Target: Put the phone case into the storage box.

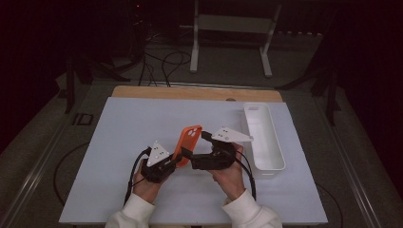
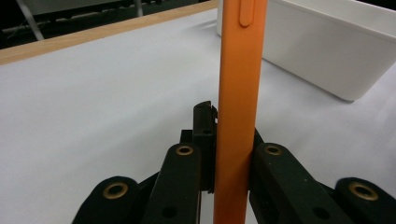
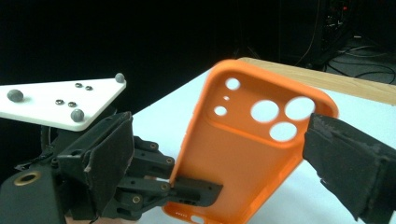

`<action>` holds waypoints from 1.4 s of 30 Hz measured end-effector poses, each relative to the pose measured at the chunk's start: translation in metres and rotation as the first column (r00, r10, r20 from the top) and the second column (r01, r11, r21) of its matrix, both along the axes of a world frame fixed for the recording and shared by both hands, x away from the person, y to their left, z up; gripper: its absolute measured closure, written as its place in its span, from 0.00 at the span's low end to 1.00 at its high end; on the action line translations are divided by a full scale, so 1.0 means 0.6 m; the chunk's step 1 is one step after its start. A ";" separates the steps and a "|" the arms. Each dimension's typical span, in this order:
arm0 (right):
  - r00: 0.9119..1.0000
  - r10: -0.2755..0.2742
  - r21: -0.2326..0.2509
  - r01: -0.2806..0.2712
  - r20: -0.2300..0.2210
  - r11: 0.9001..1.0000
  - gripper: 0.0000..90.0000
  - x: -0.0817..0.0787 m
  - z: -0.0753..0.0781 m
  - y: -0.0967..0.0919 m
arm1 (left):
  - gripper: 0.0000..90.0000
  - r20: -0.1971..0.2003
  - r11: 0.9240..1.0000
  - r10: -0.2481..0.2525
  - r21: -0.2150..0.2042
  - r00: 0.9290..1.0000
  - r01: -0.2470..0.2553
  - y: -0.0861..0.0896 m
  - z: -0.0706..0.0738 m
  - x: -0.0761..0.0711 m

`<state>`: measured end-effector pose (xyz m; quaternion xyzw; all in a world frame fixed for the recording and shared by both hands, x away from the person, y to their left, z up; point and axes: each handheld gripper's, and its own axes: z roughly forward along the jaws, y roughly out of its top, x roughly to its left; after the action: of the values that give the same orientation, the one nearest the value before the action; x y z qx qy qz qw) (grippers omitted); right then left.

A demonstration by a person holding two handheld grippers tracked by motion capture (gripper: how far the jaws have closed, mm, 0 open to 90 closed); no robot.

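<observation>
In the high view, white sleeves enter at the bottom edge; above them the left gripper (image 1: 177,159) clamps the lower end of an orange phone case (image 1: 186,142) at frame centre, beside a white bin (image 1: 280,164) at right. The left gripper view shows both jaws pressed on the case's edge. In the right gripper view, the right gripper (image 3: 224,154) seems spread around the case, contact unclear.

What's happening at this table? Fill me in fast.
A person is holding an orange phone case up above the white table. The left gripper is shut on the case's lower edge. The right gripper is open, its jaws standing either side of the case's camera end without clamping it. A white bin sits empty at the right.
</observation>
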<state>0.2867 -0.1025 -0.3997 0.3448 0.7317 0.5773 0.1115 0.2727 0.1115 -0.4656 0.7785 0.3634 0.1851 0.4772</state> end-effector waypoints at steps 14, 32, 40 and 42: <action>0.999 -0.033 0.018 0.033 -0.017 0.999 0.10 0.004 -0.001 0.002 | 0.95 0.012 1.000 0.005 -0.007 1.000 -0.005 0.000 0.002 -0.002; 0.995 -0.066 0.063 0.071 -0.077 0.995 0.09 0.021 -0.009 -0.009 | 0.95 0.040 1.000 0.003 -0.020 0.999 -0.002 0.000 0.007 -0.008; 0.992 -0.076 0.085 0.085 -0.097 0.993 0.08 0.027 -0.011 -0.011 | 0.95 0.052 1.000 -0.004 -0.026 0.999 0.005 -0.003 0.008 -0.011; 0.992 -0.074 0.093 0.083 -0.104 0.992 0.08 0.028 -0.011 -0.011 | 0.95 0.055 1.000 -0.007 -0.022 0.998 0.008 -0.002 0.009 -0.011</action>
<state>0.3032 -0.1088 -0.4064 0.4069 0.6934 0.5892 0.0803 0.2662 0.1101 -0.4604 0.7691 0.3491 0.2006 0.4963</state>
